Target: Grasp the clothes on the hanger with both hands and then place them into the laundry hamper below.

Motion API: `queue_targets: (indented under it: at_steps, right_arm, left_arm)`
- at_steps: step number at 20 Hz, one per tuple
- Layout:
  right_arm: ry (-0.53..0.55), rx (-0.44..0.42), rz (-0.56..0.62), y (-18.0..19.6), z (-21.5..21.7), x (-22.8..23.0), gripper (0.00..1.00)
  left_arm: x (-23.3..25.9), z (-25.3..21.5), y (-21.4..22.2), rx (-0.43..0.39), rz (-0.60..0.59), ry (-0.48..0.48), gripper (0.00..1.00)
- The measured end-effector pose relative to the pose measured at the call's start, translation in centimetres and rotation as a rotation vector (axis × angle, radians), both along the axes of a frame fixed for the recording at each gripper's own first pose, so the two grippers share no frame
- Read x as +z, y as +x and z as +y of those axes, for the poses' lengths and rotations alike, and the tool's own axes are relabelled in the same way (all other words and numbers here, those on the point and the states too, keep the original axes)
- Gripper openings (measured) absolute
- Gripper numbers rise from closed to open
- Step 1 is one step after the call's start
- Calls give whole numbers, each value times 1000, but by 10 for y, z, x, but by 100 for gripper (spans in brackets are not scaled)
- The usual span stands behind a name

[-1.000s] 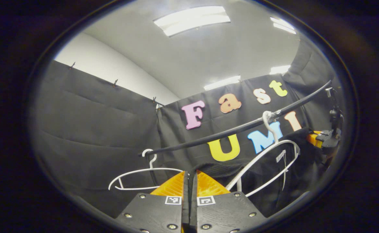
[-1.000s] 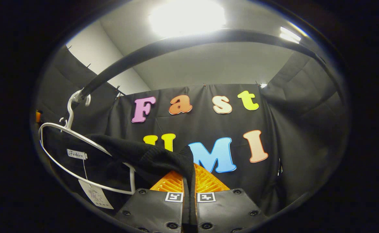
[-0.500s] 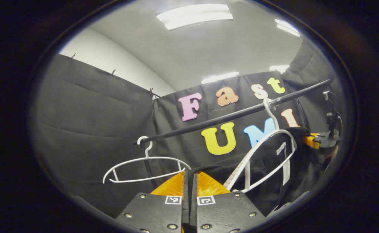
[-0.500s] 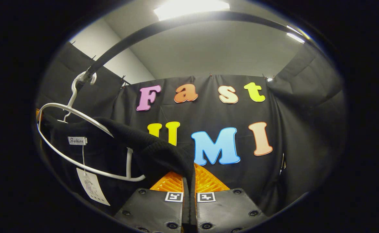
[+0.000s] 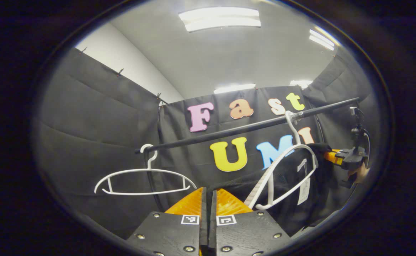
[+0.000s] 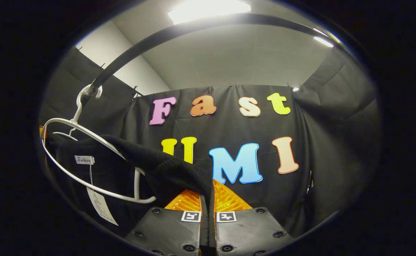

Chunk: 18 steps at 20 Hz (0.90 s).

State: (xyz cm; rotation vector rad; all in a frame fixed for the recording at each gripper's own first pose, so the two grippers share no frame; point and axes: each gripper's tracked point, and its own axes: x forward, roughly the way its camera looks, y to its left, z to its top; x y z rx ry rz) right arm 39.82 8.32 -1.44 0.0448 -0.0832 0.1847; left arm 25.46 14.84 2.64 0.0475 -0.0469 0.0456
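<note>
In the left gripper view, a thin white wire-like empty hanger hangs at lower left from a slim black rail that slants up toward the right. At the bottom centre, the left gripper has its 2 ribbed, wedge-shaped fingers drawn nearly together with a narrow dark slit between them; a fold of the black garment meets their tips, but I cannot tell whether cloth is actually pinched there. Right of centre, a second white hanger hangs tilted from the rail, its rounded loop partly bare, with the soft dark garment draped behind and below it and a pale paper tag dangling. At the far right, the right gripper grips the garment's far edge

In the right gripper view, the white hanger sits at left, hooked over the curved black rail, with a small woven label and a paper tag below. The knitted, ribbed black garment stretches from the hanger down to the bottom centre, where the right gripper has both fingers closed on a fold of it
</note>
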Motion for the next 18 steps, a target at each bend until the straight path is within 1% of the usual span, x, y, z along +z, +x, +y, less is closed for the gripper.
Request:
queue_targets:
  at_steps: [3, 4, 6, 7, 9, 12, 15, 18]
  right_arm:
    - [3, -6, -11, -3, -8, 6, 0]
    - [0, -11, -15, -4, -10, 8, 1]
    - [9, -19, -15, -4, -14, 10, 0]
    - [19, -20, -15, -5, -15, 11, 1]
    - [23, -20, -17, -5, -17, 12, 1]
    - [3, -13, -17, -6, -18, 10, 1]
    - [4, -21, 8, 7, -25, 0, 1]
    - [22, -51, 73, 18, -37, -23, 1]
  left_arm:
    - [-9, 5, -8, -27, 16, -16, 2]
    - [-10, 3, -11, -37, 19, -17, 2]
    - [-14, 0, -14, -59, 23, -21, 2]
    - [-20, -1, -15, -69, 28, -30, 2]
    - [-34, -1, -16, -81, 44, -62, 2]
    - [-50, -4, -22, -79, 57, -103, 2]
    - [-53, -16, -21, -82, 65, -97, 2]
    - [-59, -37, -16, -98, 73, -87, 2]
